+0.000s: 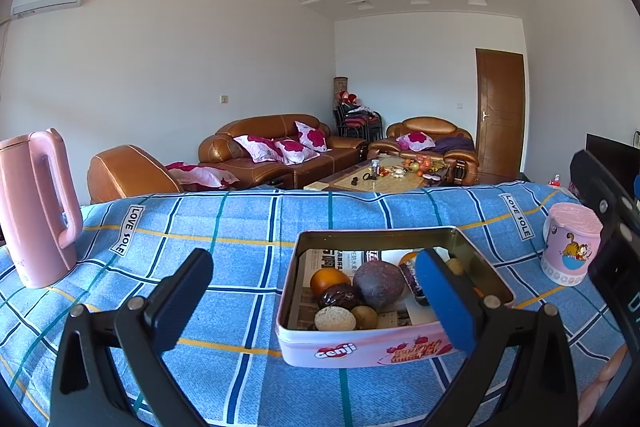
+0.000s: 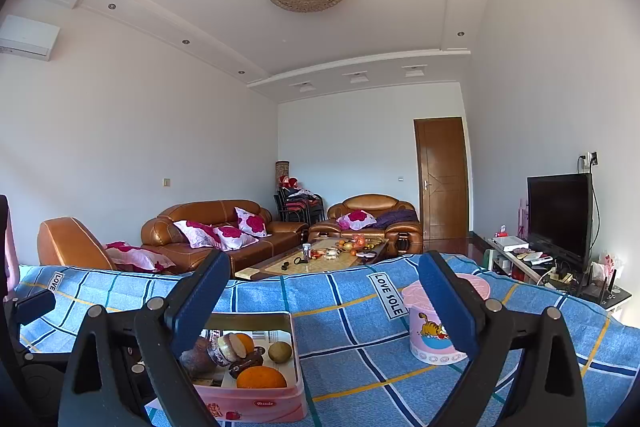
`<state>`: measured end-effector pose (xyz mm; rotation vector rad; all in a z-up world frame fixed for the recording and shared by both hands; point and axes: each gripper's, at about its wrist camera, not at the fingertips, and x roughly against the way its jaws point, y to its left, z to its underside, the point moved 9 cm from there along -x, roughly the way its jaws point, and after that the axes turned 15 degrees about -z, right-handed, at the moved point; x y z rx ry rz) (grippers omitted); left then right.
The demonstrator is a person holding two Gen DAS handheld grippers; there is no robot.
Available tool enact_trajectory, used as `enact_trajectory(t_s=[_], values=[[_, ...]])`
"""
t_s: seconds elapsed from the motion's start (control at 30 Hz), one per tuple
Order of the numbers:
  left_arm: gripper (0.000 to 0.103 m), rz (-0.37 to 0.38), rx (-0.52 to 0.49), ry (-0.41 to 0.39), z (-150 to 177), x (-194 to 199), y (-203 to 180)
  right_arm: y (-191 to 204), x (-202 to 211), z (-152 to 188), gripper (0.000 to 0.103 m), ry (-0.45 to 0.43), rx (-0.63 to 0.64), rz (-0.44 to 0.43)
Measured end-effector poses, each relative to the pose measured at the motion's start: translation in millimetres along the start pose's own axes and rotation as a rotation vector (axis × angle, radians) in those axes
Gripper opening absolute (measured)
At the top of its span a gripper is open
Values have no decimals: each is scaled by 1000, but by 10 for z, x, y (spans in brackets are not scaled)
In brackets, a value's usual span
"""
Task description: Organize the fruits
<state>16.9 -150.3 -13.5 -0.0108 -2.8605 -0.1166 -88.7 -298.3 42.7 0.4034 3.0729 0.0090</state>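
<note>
A pink Genji tin (image 1: 360, 349) stands on the blue checked cloth and holds several fruits: an orange (image 1: 328, 281), a large purple fruit (image 1: 378, 285), a dark date (image 1: 340, 297) and a kiwi (image 1: 365, 317). My left gripper (image 1: 314, 261) is open just before the tin, its right finger (image 1: 444, 303) over the tin's right part, nothing held. In the right wrist view the tin (image 2: 256, 405) sits low left with an orange (image 2: 261, 377) and a kiwi (image 2: 280, 351). My right gripper (image 2: 324, 263) hangs open and empty, right of the tin.
A pink kettle (image 1: 36, 207) stands at the table's left. A pink cartoon cup (image 1: 570, 245) (image 2: 432, 333) stands right of the tin, behind my right gripper's right finger. The cloth's far edge (image 2: 320, 273) drops toward sofas and a coffee table.
</note>
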Motion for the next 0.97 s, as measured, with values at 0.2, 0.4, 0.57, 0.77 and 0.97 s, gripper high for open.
enact_trajectory(t_s=[0.2, 0.4, 0.57, 0.77, 0.97], values=[[103, -2, -5, 13, 17, -26, 11, -2, 0, -1, 97, -1, 0, -1], [103, -5, -7, 8, 16, -16, 7, -12, -11, 3, 97, 0, 0, 1], [103, -12, -7, 13, 20, -30, 16, -14, -12, 2, 97, 0, 0, 0], [103, -13, 5, 15, 19, -38, 29, -17, -1, 8, 97, 3, -2, 5], [103, -21, 8, 22, 23, -49, 29, -19, 2, 12, 97, 6, -3, 7]])
